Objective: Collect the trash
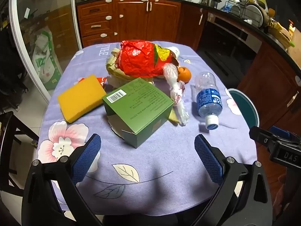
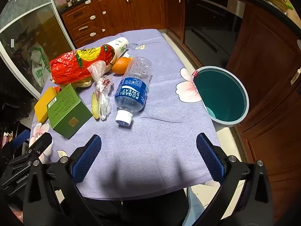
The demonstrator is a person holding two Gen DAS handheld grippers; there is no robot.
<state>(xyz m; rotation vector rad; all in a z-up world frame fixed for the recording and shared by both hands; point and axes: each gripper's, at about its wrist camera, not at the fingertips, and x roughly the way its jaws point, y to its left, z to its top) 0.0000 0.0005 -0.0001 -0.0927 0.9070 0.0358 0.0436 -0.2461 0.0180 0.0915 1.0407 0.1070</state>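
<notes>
Both your grippers are hovering over the near edge of the table (image 1: 150, 179), jaws spread wide, nothing in them. Straight ahead of your left gripper (image 1: 147, 157) sits the green box (image 1: 138, 109), with the yellow sponge (image 1: 81, 98) just off to its left. Ahead of your right gripper (image 2: 148, 158) the Pocari Sweat bottle (image 2: 133, 88) lies on its side, cap pointing back at you. The teal bin (image 2: 223, 96) is off to that gripper's right, beside the table edge. The red bag (image 2: 75, 66), orange (image 2: 121, 65) and crumpled plastic wrap (image 2: 102, 92) are farther out.

On the desk (image 2: 160, 150) I see the box (image 2: 67, 111) left of the bottle (image 2: 133, 92); the bin (image 2: 242, 101) stands beside the right edge.
</notes>
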